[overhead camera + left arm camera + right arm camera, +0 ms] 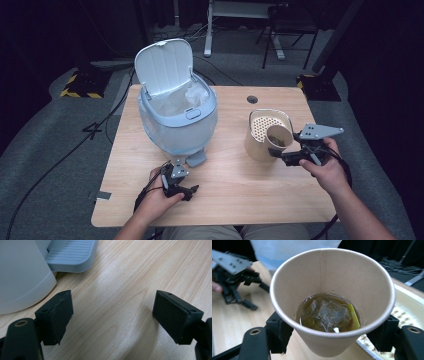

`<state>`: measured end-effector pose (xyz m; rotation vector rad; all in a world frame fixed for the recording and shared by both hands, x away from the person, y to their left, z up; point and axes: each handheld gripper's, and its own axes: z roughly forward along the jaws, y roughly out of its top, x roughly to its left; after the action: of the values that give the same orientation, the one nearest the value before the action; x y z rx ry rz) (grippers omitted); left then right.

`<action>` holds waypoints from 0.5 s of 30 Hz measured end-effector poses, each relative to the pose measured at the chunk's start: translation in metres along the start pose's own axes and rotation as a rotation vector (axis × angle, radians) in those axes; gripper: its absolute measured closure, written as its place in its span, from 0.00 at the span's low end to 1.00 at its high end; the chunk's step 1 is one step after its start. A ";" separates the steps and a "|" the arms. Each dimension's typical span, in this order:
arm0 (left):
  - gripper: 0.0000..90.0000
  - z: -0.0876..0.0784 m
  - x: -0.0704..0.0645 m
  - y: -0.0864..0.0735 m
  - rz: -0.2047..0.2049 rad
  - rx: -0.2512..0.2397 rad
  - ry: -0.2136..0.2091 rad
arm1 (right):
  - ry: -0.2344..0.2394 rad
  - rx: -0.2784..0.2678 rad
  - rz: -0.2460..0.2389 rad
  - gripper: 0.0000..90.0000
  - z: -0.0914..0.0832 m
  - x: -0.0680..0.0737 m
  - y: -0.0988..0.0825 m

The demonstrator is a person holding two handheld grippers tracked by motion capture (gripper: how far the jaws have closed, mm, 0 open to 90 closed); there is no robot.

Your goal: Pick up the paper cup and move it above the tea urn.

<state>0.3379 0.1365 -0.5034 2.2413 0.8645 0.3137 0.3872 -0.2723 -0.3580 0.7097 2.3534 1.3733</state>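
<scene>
A brown paper cup (279, 136) is held tilted above the table's right side, beside a beige container (256, 145) with a perforated strainer top (264, 125). My right gripper (278, 148) is shut on the cup. In the right gripper view the cup (332, 290) holds a wet tea bag (327, 315) in brownish liquid, with a jaw pressing each side near its base. My left gripper (191, 189) rests low on the wooden table (240, 200) in front of the bin, jaws open. Bare wood lies between its jaws (112, 315) in the left gripper view.
A pale blue pedal bin (175, 120) stands at the table's back left with its lid (164, 65) raised and a white liner inside. Its pedal (196, 159) juts out toward my left gripper, seen close as the pedal (72, 255). Cables and table legs lie on the floor beyond.
</scene>
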 end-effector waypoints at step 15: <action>0.19 0.000 0.000 0.000 0.000 0.000 0.000 | -0.109 -0.010 0.019 0.34 0.009 -0.049 0.028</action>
<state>0.3379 0.1366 -0.5033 2.2417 0.8645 0.3136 0.4394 -0.2823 -0.3359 0.7855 2.2595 1.3178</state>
